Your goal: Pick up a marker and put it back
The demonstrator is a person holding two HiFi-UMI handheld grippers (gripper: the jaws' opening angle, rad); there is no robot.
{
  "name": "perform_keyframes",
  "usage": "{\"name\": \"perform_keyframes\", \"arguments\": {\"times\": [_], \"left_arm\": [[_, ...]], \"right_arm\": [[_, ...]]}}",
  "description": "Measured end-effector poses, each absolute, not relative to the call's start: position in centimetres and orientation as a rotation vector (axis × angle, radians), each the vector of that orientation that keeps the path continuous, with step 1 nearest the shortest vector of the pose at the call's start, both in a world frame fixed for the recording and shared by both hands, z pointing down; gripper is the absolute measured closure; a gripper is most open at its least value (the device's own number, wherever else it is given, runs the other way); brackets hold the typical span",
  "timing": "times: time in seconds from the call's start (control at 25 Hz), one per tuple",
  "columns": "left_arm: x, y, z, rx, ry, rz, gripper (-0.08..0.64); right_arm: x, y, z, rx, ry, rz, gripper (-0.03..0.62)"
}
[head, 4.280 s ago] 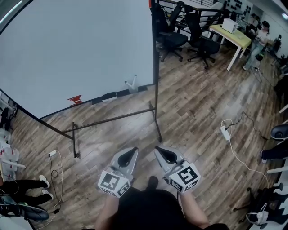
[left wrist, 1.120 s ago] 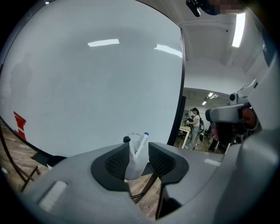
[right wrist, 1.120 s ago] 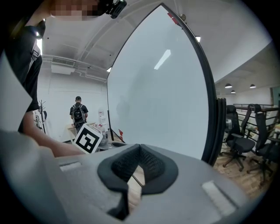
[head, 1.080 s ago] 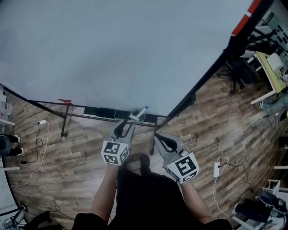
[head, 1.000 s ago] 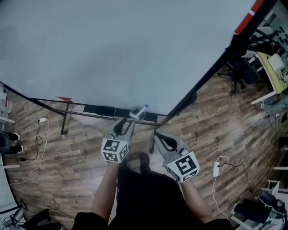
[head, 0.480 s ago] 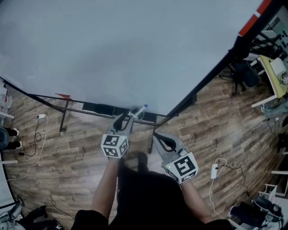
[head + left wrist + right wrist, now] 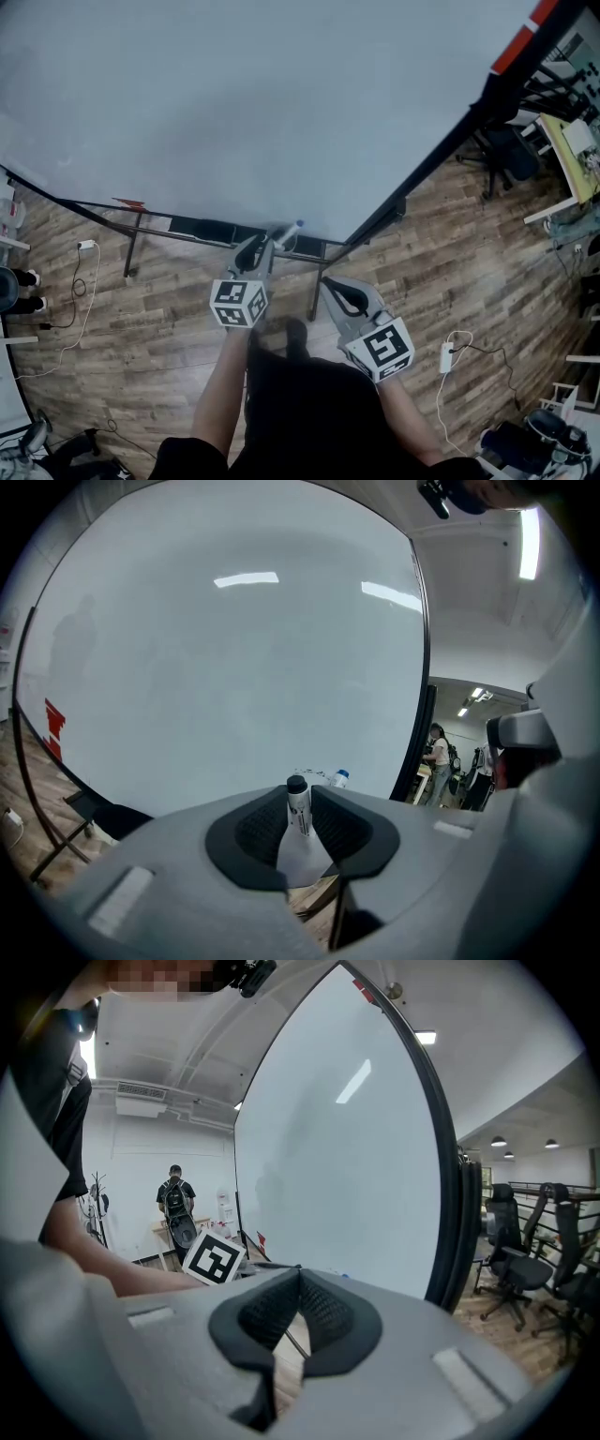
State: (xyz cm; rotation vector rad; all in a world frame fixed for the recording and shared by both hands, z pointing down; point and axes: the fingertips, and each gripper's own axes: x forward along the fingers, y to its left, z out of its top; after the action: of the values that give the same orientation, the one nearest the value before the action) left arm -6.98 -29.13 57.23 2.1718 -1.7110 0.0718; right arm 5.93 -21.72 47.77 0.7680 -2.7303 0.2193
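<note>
Left grey two-jaw gripper (image 7: 260, 247) moved out toward 12 o'clock to whiteboard tray (image 7: 214, 228); jaws closing round upright black-capped white marker (image 7: 299, 810).

**Whiteboard** (image 7: 234, 103): plain pale grey-white face. Its frame (image 7: 441, 141) is black, with a red patch (image 7: 516, 45) near the upper right corner and a small red mark (image 7: 131, 202) at the lower left edge.

**Floor** (image 7: 450, 272): brown wood planks with a streaked grain.

**Left gripper** (image 7: 258, 246) and **right gripper** (image 7: 330, 284): grey shells, black textured pads (image 7: 255, 829), and cubes patterned with black-and-white squares.

**Marker** (image 7: 298, 803), between the left gripper's closing fingers: white barrel with dark print, black cap.

**Second marker** (image 7: 341, 778): blue cap.

**Chairs** (image 7: 506, 155): black.

**Power strip** (image 7: 445, 357) on the floor: white.

**Person's clothing** (image 7: 309, 408): black.
</note>
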Motion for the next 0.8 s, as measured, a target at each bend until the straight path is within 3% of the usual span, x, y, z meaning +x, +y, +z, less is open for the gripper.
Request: {"name": "perform_keyframes", "arguments": {"times": [0.8], "left_arm": [[-5.6,-28.3,54.4,2.233,-1.694,0.016,0.485]], "right_arm": [[7.3,-21.6,46.7,0.772,-2.789,0.241,0.589]]}}
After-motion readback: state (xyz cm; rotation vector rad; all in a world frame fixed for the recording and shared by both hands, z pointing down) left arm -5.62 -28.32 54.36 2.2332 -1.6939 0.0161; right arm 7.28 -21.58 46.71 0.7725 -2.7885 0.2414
